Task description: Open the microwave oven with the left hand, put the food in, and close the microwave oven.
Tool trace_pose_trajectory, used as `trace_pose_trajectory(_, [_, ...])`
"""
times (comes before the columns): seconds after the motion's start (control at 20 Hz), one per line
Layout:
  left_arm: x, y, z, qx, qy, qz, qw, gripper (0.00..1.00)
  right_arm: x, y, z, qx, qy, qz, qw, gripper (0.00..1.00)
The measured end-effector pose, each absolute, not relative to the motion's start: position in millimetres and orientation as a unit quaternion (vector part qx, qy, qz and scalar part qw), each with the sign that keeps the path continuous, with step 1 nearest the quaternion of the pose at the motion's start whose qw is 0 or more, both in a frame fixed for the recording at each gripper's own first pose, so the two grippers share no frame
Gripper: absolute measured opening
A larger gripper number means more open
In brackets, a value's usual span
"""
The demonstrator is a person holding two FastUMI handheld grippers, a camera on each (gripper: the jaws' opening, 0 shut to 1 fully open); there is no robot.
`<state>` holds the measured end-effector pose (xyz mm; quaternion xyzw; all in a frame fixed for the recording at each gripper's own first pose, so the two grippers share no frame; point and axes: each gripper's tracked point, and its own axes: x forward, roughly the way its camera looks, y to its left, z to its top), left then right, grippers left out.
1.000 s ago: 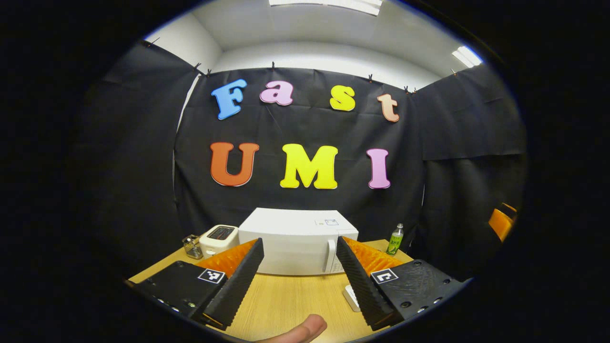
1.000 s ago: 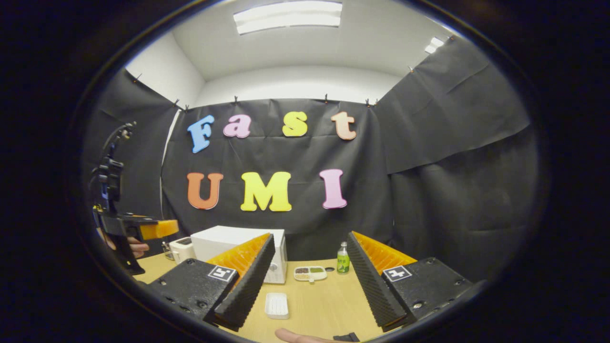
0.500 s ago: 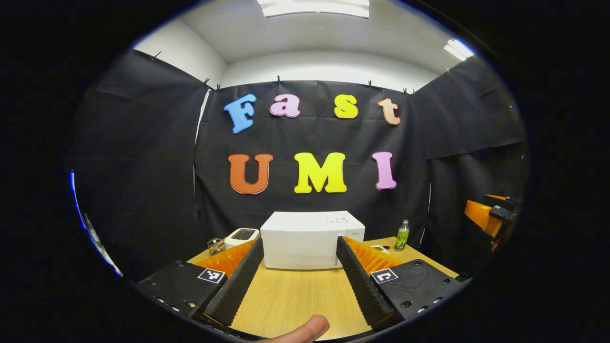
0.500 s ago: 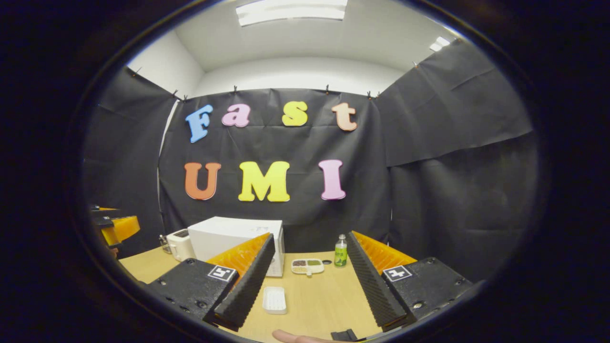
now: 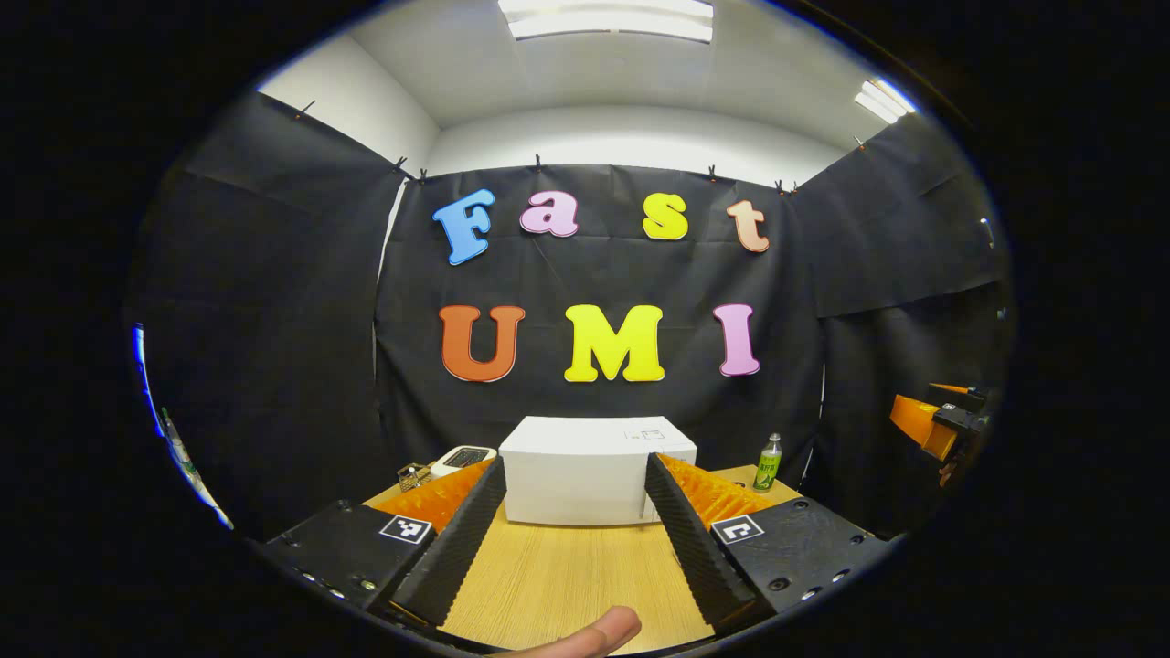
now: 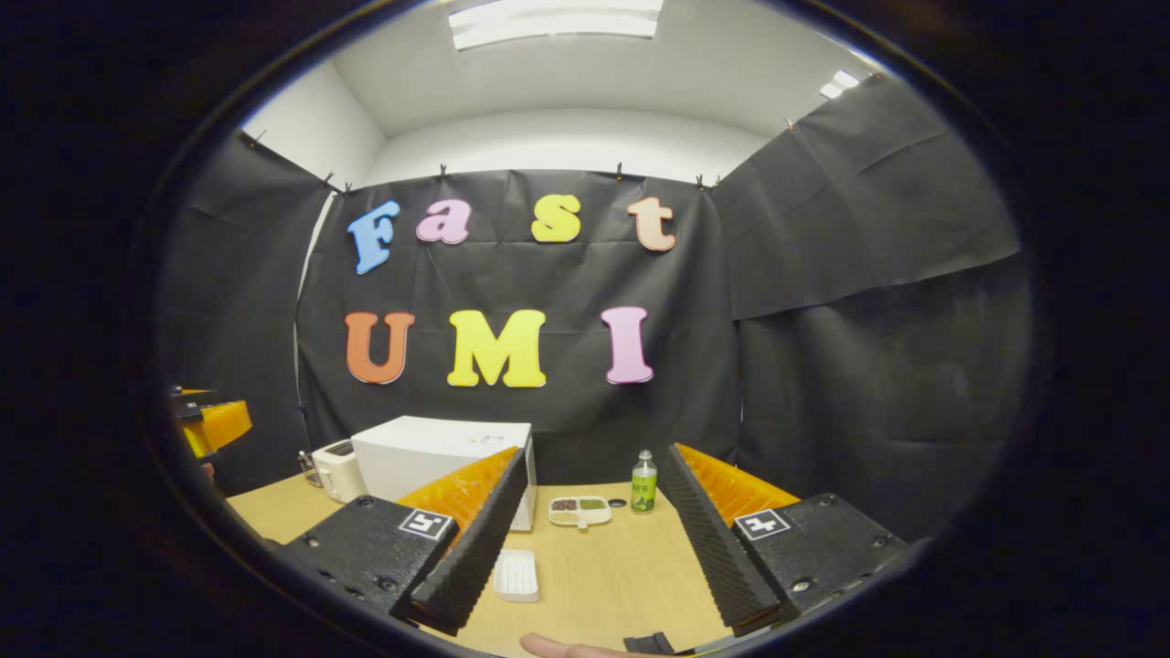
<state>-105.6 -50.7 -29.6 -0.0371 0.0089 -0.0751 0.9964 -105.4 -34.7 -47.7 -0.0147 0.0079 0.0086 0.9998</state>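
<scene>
The white microwave point(image 5: 585, 466) stands shut at the back of the wooden table point(image 5: 567, 576), seen between the wide-apart fingers of my left gripper point(image 5: 574, 471), which is open, empty and well short of it. In the right gripper view the microwave point(image 6: 430, 452) sits left of centre. A small white dish of food point(image 6: 579, 512) with compartments lies just right of it. My right gripper point(image 6: 593, 457) is open and empty above the table, with the dish between its fingers farther off. The left gripper point(image 6: 208, 425) shows at that view's left edge.
A cream toaster point(image 5: 462, 456) stands left of the microwave and a green bottle point(image 5: 766, 461) to its right. A flat white ribbed tray point(image 6: 516, 576) lies on the table near my right gripper's left finger. The right gripper point(image 5: 928, 425) shows at the left view's right edge. A fingertip point(image 5: 590, 632) shows at the bottom.
The left gripper has come down from high up to table height and now faces the microwave squarely from farther back. The right gripper has shifted only slightly. Both stay open.
</scene>
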Motion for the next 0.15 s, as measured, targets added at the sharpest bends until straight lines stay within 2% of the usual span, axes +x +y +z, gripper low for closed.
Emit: trace_pose_trajectory(0.15, [-106.4,-57.3,-28.7,-0.032,0.013,-0.083,0.996,0.95,-105.1,-32.4,-42.5,-0.022,0.004,0.014,1.0,0.97])
